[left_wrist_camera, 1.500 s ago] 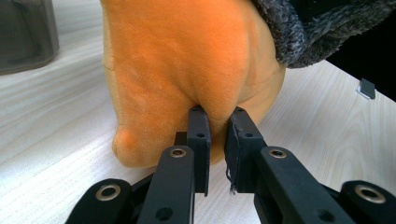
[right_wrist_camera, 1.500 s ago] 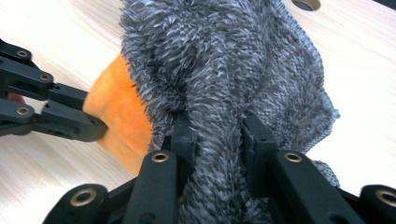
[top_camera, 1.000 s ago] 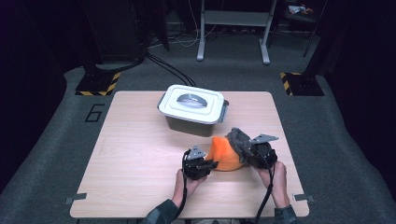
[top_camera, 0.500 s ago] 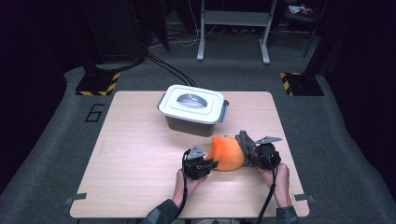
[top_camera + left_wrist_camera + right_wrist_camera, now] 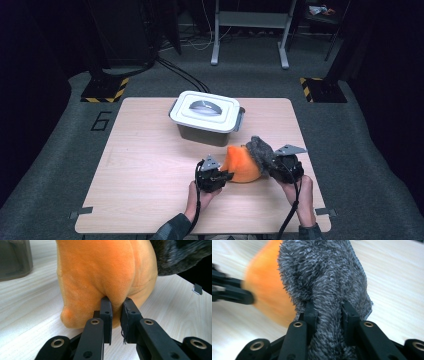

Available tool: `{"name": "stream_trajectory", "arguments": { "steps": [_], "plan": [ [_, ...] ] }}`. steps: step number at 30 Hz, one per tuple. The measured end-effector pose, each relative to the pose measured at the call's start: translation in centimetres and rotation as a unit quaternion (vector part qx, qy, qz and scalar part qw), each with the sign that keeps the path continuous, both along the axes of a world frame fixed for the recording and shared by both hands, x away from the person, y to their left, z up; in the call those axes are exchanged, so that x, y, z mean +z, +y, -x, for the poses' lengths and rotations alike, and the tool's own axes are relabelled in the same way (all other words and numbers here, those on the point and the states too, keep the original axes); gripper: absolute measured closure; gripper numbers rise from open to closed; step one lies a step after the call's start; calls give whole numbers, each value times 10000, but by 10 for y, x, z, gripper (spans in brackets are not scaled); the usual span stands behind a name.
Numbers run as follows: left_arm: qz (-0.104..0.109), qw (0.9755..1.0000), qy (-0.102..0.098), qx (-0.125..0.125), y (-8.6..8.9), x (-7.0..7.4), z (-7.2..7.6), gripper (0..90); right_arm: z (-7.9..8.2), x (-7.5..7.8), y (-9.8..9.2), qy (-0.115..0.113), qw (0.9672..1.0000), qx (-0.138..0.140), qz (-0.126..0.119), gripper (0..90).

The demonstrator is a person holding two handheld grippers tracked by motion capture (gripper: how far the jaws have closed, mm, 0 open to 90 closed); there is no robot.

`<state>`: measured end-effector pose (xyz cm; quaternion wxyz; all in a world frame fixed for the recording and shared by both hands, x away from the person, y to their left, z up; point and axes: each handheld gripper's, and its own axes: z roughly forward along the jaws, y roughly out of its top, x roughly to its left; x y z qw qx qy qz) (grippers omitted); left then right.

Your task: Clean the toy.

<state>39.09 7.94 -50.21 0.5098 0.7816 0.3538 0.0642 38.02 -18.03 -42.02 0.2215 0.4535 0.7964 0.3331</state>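
Dark carpeted floor surrounds a pale wooden table [image 5: 145, 200]. At its near right portion sits an orange plush [image 5: 242, 164], touching a grey fuzzy cloth [image 5: 260, 150] on its right side. Left claw [image 5: 117, 305] is closed, pinching a fold of the orange plush. Right claw [image 5: 329, 312] is clamped on the grey fuzzy cloth, which appears lifted off the table, though blur limits certainty. A lidded white container [image 5: 206, 114] stands farther back, near centre.

My right gripper [image 5: 329, 312] is clamped on the grey fuzzy cloth [image 5: 324, 277], orange plush [image 5: 265, 292] behind it on the worktop [image 5: 397, 282].
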Motion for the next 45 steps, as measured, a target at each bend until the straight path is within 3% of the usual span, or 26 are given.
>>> {"name": "stream_trajectory", "arguments": {
  "steps": [8,14,22,32,45],
  "plan": [
    [-41,10000,-55,-53,0,1,0,806,7,11,43,-75,9973,585,446,704],
    [-39,10000,-36,-65,0,1,0,806,-2,0,55,-15,9957,610,691,704],
    [-17,10000,-5,-71,-1,2,-1,806,-7,-3,45,28,9971,530,547,705],
    [30,10000,28,-62,-1,1,-1,806,-13,-12,19,217,9991,156,321,702],
    [70,9999,41,-58,-1,0,-1,806,-23,-33,-8,555,9979,-249,240,702]
  ]
}}
